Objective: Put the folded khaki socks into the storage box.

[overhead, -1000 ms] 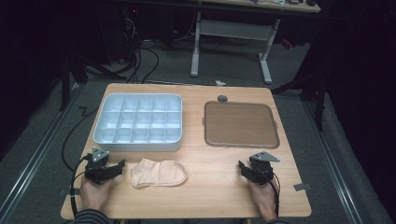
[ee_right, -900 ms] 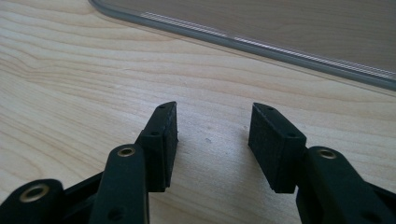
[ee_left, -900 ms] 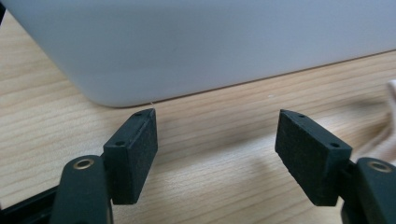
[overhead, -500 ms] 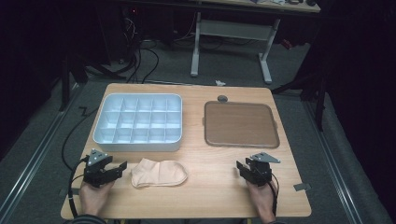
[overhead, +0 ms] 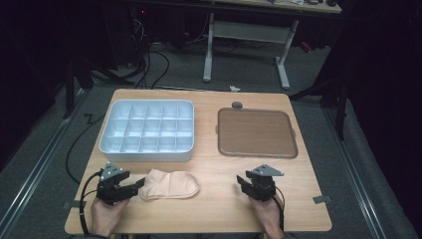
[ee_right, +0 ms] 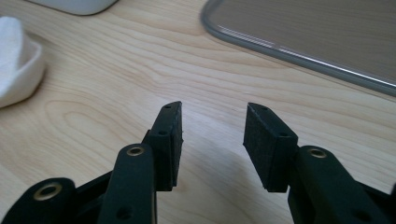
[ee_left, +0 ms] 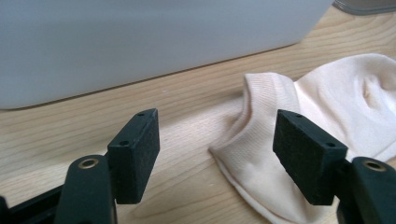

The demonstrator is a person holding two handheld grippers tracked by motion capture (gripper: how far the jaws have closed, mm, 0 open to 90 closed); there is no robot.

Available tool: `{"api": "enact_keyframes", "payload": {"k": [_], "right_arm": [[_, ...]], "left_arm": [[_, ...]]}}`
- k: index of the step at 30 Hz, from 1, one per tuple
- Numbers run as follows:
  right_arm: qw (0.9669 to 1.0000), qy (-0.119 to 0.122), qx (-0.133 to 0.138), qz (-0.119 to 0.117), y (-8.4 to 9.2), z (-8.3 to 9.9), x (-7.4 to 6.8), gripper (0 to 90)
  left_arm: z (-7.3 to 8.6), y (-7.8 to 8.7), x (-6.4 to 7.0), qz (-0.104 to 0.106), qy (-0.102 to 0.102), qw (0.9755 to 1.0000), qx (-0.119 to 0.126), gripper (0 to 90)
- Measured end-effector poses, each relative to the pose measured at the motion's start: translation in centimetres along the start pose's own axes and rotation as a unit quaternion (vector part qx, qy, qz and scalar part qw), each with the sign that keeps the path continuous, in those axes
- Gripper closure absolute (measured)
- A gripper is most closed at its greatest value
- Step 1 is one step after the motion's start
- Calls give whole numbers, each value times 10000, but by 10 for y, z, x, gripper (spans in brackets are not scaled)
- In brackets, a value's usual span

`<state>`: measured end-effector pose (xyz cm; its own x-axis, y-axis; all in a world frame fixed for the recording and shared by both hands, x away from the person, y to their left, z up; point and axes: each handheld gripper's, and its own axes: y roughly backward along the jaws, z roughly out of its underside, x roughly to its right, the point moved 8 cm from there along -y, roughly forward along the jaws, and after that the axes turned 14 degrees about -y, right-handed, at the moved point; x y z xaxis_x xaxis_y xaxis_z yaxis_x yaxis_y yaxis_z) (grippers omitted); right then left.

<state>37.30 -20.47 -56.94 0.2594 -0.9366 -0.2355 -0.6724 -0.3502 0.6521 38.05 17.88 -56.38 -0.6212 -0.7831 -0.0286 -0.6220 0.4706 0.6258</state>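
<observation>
- Sock [overhead: 169,184]: cream, ankle-cut, lying flat on the table [overhead: 214,209] near its front edge, just in front of the compartment box [overhead: 147,130]. Long axis runs left to right across the table; ribbed cuff end points toward the person's left.
- Left gripper [overhead: 138,185]: jaws spread wide, nothing pinched. In the left gripper view the cuff [ee_left: 261,93] and the sock's lower edge lie between and just ahead of the jaws, toward the right-hand jaw; no pad presses on the cloth.
- Right gripper [overhead: 242,180]: well apart from the sock, over bare wood in front of the brown tray [overhead: 256,132]. Jaws partly apart with nothing between them, and they have just been closing. In the right gripper view the sock's toe end [ee_right: 16,65] sits far off at the left edge.
- Deciding relation: the sock lies straight ahead of the left jaws, cuff first; the left hand is clearly the nearer.
- Judgement: a short push forward and slightly toward the cuff should put the cloth squarely between the left pads before closing.
</observation>
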Motion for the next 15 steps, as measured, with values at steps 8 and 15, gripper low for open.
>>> {"api": "enact_keyframes", "payload": {"k": [8, 15], "right_arm": [[9994, 202, -96, -275, -9, 3, -26, 575], [9983, 329, -161, -452, -15, 3, -44, 576]], "left_arm": [[2, -11, 9, 31, -59, 9999, -112, 320], [7, -17, 12, -40, -87, 9996, -274, 337]]}}
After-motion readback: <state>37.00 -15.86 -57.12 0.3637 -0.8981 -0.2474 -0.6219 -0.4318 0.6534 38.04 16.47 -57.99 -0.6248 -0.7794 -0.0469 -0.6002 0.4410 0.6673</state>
